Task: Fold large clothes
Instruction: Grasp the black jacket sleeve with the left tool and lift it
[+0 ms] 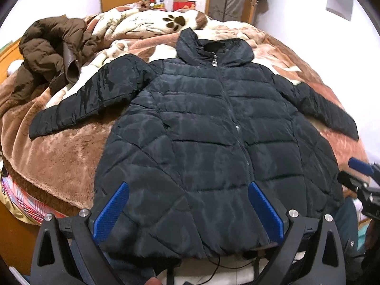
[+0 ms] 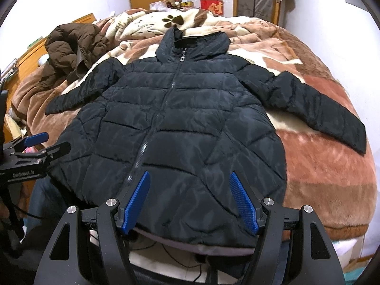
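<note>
Left wrist view shows the black puffer jacket (image 1: pixel 201 128) spread face-up and zipped on the bed, collar toward the far wall, both sleeves flung out, hem hanging slightly over the near edge. The left claw (image 1: pixel 188 210) hovers above that hem with its blue pads apart and nothing between them; the right claw (image 2: pixel 190 204) likewise stands wide apart over the hem on its side, gripping nothing. My worry is the slick, puffy shell: a shallow pinch could take only the top layer, so the front lifts away from the back, or the fabric may slide out mid-fold. With the hem overhanging, a tug toward the edge might drag the jacket off. The plush brown blanket (image 1: pixel 59 156) is soft and rumpled, so folds may not lie crisp. A brown coat (image 1: pixel 49 57) is heaped at the far left; boxes (image 2: pixel 210 1) stand beyond.
</note>
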`<state>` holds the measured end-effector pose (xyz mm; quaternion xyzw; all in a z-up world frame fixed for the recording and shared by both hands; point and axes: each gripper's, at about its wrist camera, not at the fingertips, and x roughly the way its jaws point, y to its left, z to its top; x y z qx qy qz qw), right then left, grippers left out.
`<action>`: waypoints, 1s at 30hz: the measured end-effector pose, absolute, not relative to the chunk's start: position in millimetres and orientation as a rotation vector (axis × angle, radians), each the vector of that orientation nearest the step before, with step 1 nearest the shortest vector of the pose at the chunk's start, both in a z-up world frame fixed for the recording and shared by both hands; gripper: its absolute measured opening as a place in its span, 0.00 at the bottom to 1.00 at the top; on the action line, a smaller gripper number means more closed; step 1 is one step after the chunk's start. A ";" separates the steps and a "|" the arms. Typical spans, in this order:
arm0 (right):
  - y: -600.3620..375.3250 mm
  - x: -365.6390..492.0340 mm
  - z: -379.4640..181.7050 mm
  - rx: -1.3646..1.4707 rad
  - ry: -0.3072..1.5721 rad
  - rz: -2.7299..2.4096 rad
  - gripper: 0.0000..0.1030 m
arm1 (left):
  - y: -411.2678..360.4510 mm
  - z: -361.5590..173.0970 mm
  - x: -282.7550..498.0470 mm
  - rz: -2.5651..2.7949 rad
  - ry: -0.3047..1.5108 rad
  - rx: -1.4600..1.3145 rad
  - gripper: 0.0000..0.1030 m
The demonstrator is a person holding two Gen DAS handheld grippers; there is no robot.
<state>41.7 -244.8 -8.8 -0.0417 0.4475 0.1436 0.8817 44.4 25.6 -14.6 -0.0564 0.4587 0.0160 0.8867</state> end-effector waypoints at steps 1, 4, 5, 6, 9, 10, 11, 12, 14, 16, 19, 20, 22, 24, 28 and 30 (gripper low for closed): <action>-242.4 46.4 -8.0 -0.086 0.931 0.307 0.73 | 31.0 -14.9 48.3 0.040 0.955 -0.131 0.98; -235.2 61.6 -6.0 -0.086 0.935 0.323 0.73 | 49.4 -14.2 61.2 0.073 0.948 -0.157 0.92; -232.7 67.5 -5.3 -0.087 0.937 0.327 0.73 | 55.2 -13.8 65.8 0.083 0.943 -0.157 0.92; -230.1 73.4 -4.4 -0.092 0.935 0.327 0.73 | 62.0 -13.9 70.7 0.095 0.940 -0.159 0.92; -221.9 90.1 -3.5 -0.110 0.927 0.333 0.73 | 82.8 -16.9 86.5 0.112 0.937 -0.175 0.92; -219.0 95.5 -4.2 -0.116 0.929 0.335 0.73 | 89.2 -19.1 92.3 0.117 0.942 -0.183 0.92; -215.6 102.3 -5.2 -0.123 0.931 0.336 0.73 | 96.4 -21.8 97.4 0.120 0.947 -0.196 0.92; -213.2 107.2 -6.0 -0.128 0.930 0.338 0.73 | 103.9 -24.6 102.3 0.127 0.949 -0.209 0.92; -205.8 120.4 -8.3 -0.144 0.931 0.343 0.73 | 122.2 -31.7 114.3 0.158 0.958 -0.228 0.92; -200.6 132.2 -11.8 -0.151 0.936 0.349 0.73 | 142.2 -40.0 124.6 0.178 0.967 -0.273 0.92; -193.7 150.3 -17.4 -0.160 0.944 0.354 0.73 | 175.5 -53.8 139.3 0.238 0.976 -0.307 0.92; -191.5 155.4 -19.4 -0.162 0.947 0.355 0.73 | 185.7 -57.9 142.6 0.258 0.977 -0.321 0.92; -186.4 166.5 -24.2 -0.167 0.955 0.358 0.73 | 211.4 -67.7 149.9 0.311 0.977 -0.351 0.92; -182.1 177.7 -30.6 -0.176 0.967 0.357 0.73 | 236.2 -77.6 156.0 0.347 0.971 -0.384 0.90; -175.5 194.5 -44.1 -0.189 0.991 0.355 0.73 | 276.6 -97.6 166.9 0.417 0.956 -0.422 0.89; -173.4 201.2 -50.7 -0.197 1.003 0.353 0.73 | 294.3 -109.0 171.1 0.456 0.958 -0.450 0.89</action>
